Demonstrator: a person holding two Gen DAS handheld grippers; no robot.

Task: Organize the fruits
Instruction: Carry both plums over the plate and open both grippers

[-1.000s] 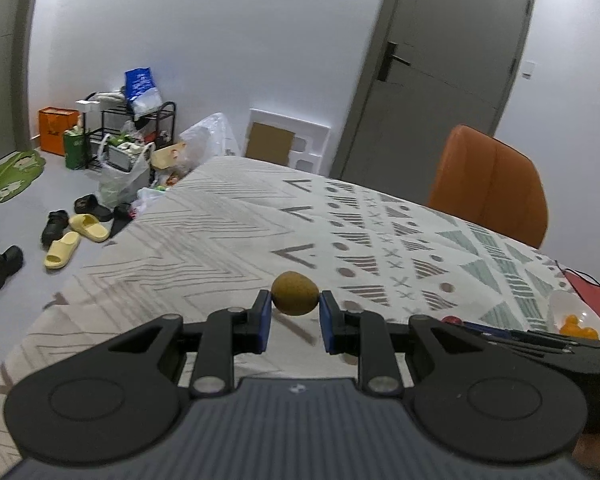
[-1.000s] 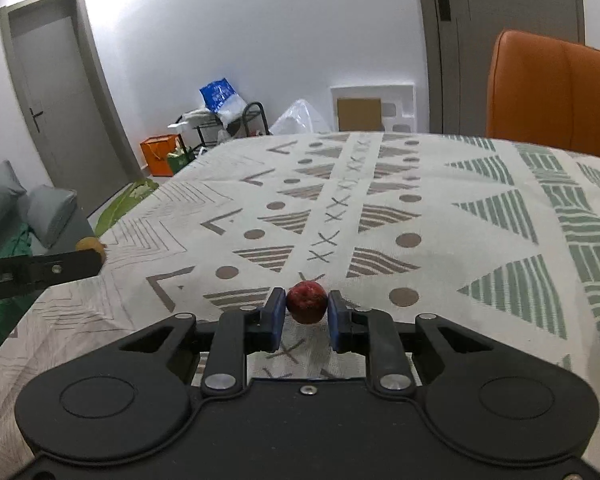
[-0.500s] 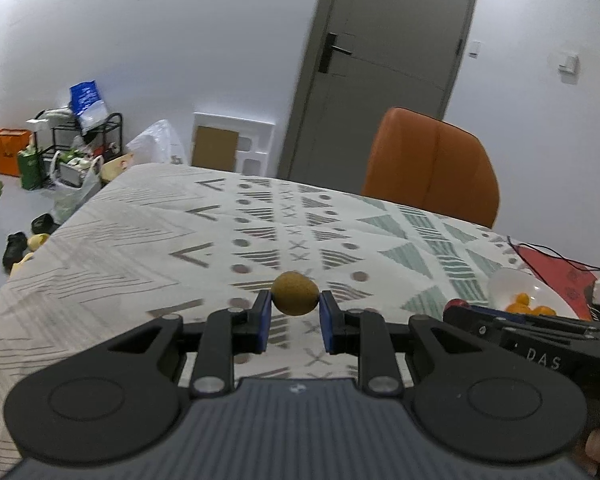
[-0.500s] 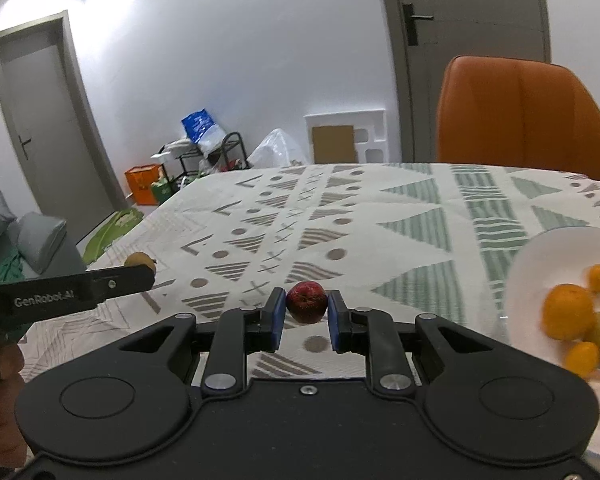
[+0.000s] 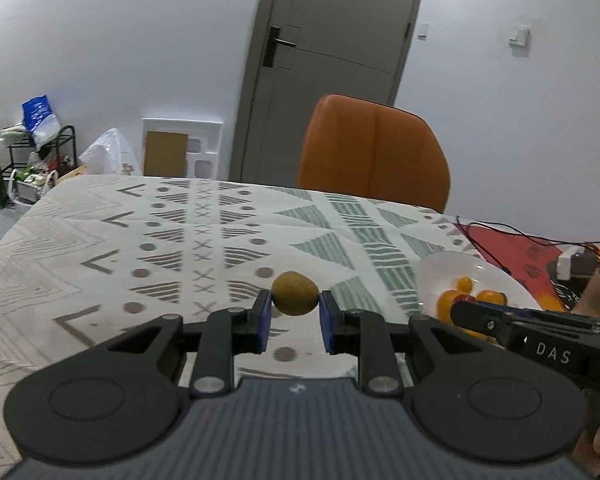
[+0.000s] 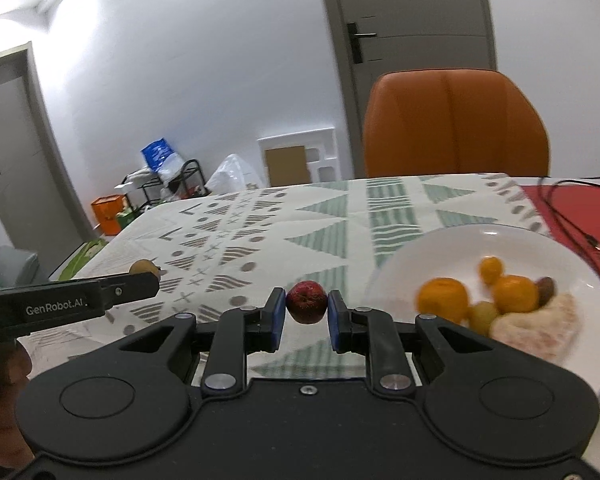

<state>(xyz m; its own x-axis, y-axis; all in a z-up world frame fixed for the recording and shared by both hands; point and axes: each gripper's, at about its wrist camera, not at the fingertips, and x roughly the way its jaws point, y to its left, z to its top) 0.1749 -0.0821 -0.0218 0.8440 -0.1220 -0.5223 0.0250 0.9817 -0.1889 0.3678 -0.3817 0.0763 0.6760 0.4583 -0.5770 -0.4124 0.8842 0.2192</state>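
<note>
My left gripper (image 5: 294, 322) is shut on a brown-green kiwi (image 5: 294, 293) and holds it above the patterned tablecloth. My right gripper (image 6: 307, 318) is shut on a small dark red fruit (image 6: 307, 301), held above the cloth just left of a white plate (image 6: 452, 246). The plate holds several oranges (image 6: 444, 300), a small greenish fruit and a pale pink piece. In the left wrist view the plate (image 5: 440, 272) lies to the right, with the right gripper's tip over it. In the right wrist view the left gripper and its kiwi (image 6: 142, 267) show at the left.
An orange chair (image 5: 374, 152) stands behind the table's far edge. A red mat (image 5: 512, 246) with black cables and a white plug lies at the far right. A grey door, a shelf with bags and foam packing stand beyond the table.
Both grippers have swung to the right with their fruits held. The white plate has come into fuller view and the right gripper is now closer to it.
</note>
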